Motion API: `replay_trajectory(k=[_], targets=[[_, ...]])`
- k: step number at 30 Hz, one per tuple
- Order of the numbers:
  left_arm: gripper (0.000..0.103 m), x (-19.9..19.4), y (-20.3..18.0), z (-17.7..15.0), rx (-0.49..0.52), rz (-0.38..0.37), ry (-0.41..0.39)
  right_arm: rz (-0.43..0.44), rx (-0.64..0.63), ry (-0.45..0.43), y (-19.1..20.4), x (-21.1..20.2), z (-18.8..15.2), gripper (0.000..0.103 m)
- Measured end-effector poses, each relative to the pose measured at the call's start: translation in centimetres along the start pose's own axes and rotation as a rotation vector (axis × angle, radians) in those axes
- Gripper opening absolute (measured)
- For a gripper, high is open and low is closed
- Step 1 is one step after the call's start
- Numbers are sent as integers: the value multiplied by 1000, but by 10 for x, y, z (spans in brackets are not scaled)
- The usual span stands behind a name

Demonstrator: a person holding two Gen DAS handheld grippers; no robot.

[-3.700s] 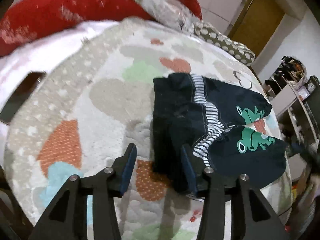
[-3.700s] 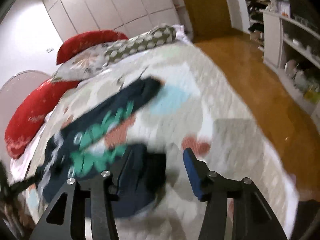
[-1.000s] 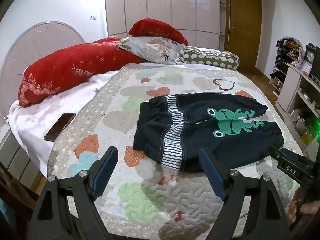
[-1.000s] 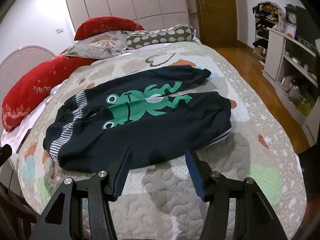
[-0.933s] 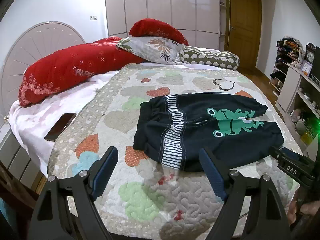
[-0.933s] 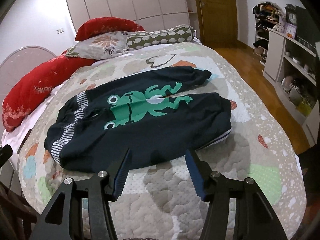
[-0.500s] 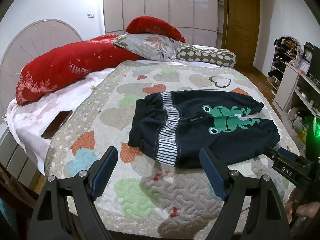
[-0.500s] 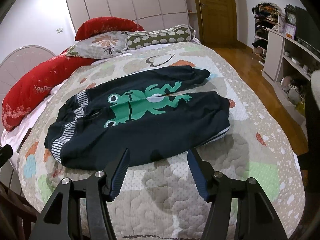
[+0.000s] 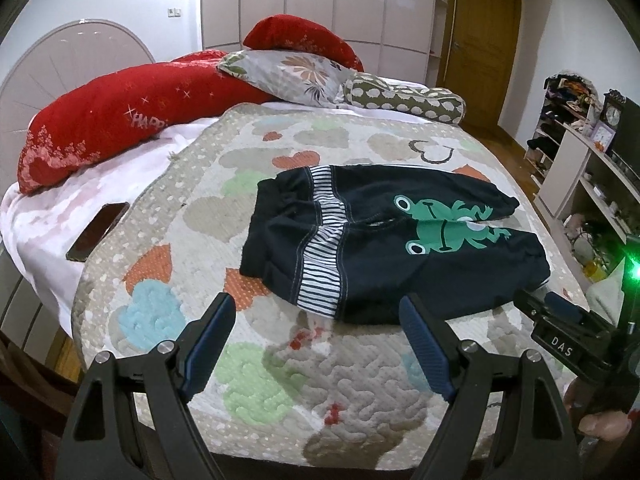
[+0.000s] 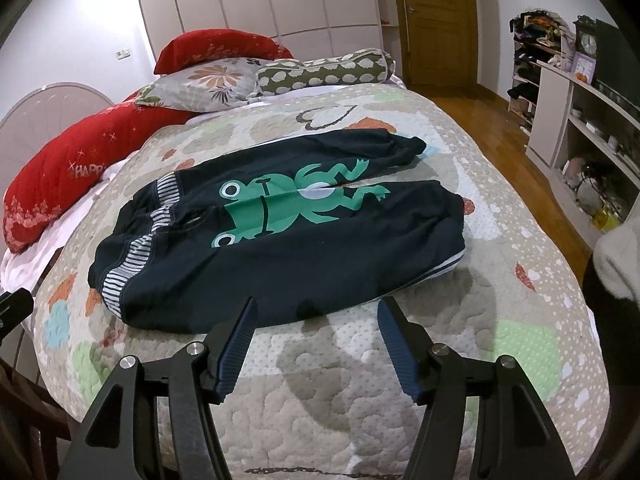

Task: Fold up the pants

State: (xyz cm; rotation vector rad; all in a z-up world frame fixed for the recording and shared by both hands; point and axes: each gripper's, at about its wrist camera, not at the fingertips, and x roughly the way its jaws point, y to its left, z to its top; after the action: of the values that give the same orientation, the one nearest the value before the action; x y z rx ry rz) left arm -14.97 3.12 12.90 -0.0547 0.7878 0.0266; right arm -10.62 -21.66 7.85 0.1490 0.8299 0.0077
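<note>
Since both tongs have drawn back, left tongs (image 9: 316, 344) and right tongs (image 10: 314, 344) hang apart, empty; pants (image 10: 280, 232) lie flat on the bed (image 10: 500, 320) at 12 o'clock, apparently unfolded.

Bed covered by a quilt (image 9: 280, 380) with heart patches. At its head: two red pillows (image 9: 120, 120), a floral pillow (image 10: 204, 84), a spotted bolster (image 10: 324, 70). A dark phone (image 9: 98, 230) lies on the white sheet beside the quilt. Wooden door (image 10: 436, 20), white wardrobe (image 9: 320, 0), open shelving (image 10: 580, 128) with a clock (image 10: 588, 44).
</note>
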Motion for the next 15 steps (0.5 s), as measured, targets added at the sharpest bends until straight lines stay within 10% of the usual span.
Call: replay_trajectory(k=[15], targets=[[83,0,-2,-2,4,-5,1,0,-27,-8,7,-2,-2,69]])
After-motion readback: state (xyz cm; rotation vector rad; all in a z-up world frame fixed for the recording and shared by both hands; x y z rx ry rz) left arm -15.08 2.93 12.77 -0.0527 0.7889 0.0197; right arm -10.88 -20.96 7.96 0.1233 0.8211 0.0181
